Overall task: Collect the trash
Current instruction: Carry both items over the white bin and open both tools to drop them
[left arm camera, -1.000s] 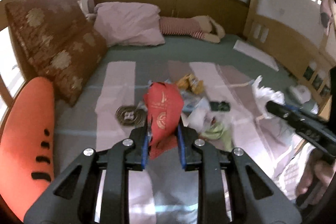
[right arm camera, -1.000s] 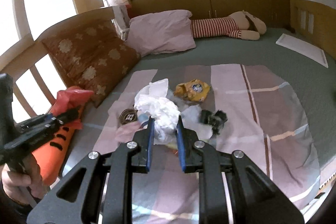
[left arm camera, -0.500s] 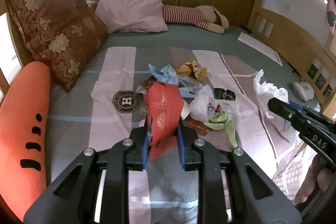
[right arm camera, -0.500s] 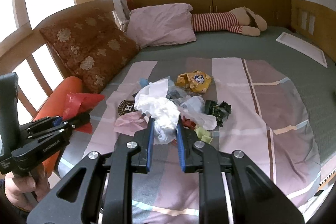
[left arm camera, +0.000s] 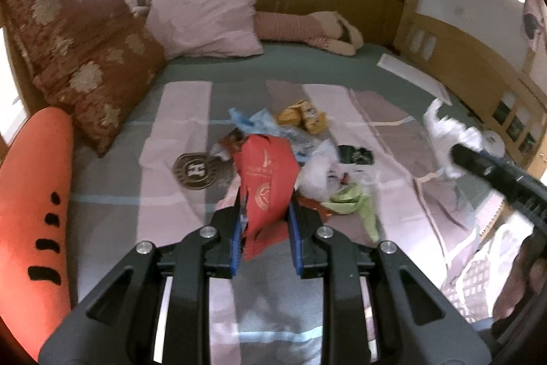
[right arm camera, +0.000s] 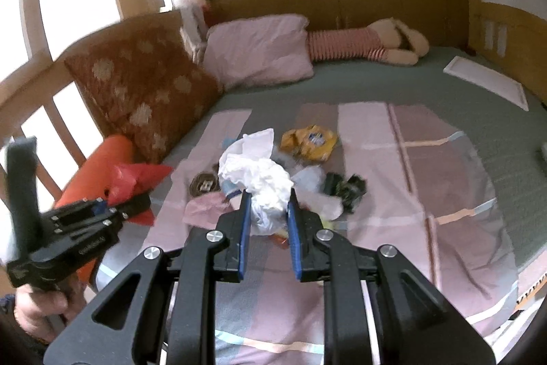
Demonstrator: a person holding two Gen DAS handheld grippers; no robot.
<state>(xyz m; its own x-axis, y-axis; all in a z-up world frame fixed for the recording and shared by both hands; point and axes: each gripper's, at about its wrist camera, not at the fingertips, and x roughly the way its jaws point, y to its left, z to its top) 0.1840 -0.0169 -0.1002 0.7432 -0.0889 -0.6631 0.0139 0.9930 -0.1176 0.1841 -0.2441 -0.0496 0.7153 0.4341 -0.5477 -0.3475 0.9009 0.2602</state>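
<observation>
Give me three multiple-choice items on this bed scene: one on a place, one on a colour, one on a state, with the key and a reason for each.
1. Where does the striped soft toy lie?
A. at the far side of the bed, beside the pink pillow
B. on the trash pile
C. on the orange cushion

2. What colour is the packet in the left tool?
A. yellow
B. red
C. green

3. What is the state of the right tool?
A. wide open, nothing in it
B. shut on nothing
C. shut on crumpled white plastic

Key: 1 A, the toy lies next to the pillow by the wooden wall. 2 B, a red packet sits between its blue pads. 3 C, the white plastic is pinched between the pads.
</observation>
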